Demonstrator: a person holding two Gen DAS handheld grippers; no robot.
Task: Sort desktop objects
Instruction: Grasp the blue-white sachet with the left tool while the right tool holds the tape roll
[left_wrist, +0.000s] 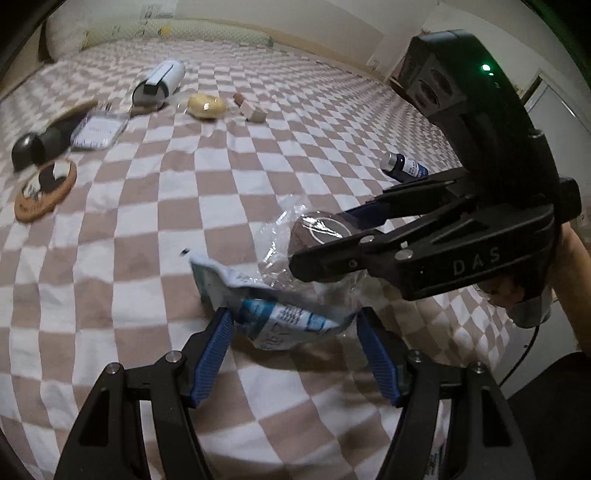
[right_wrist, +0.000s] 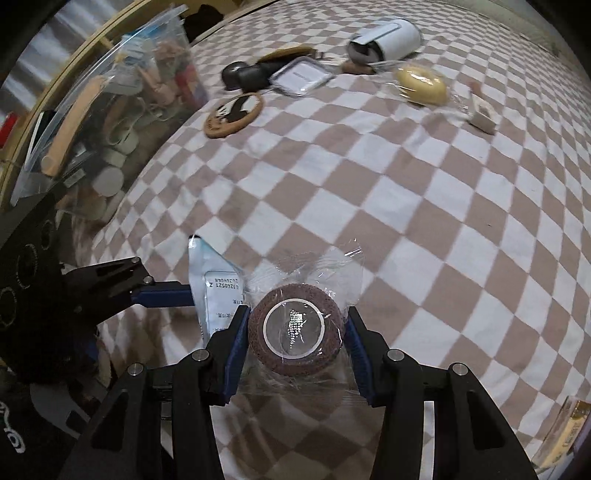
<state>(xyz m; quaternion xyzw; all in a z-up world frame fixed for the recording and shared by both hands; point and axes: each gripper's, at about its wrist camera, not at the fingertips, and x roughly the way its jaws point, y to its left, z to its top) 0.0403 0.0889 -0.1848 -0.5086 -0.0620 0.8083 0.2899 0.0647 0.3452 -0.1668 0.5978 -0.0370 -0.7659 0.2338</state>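
My right gripper (right_wrist: 295, 332) is shut on a brown bandage roll (right_wrist: 295, 328) wrapped in clear film; it also shows in the left wrist view (left_wrist: 321, 230) with the right gripper (left_wrist: 325, 240) coming in from the right. A white and blue packet (left_wrist: 273, 314) lies on the checkered cloth (left_wrist: 184, 229) beside the roll; it also shows in the right wrist view (right_wrist: 214, 291). My left gripper (left_wrist: 295, 328) is open, its blue pads on either side of the packet's near end.
At the far side lie a white cylinder (left_wrist: 162, 79), a yellow soap bar (left_wrist: 206, 106), small blocks (left_wrist: 253, 110), a clear lidded box (left_wrist: 98, 129), a dark tool (left_wrist: 40, 144) and a cork coaster (left_wrist: 46, 190). A small blue bottle (left_wrist: 404, 166) lies right. A clear bag of items (right_wrist: 110, 110) stands left.
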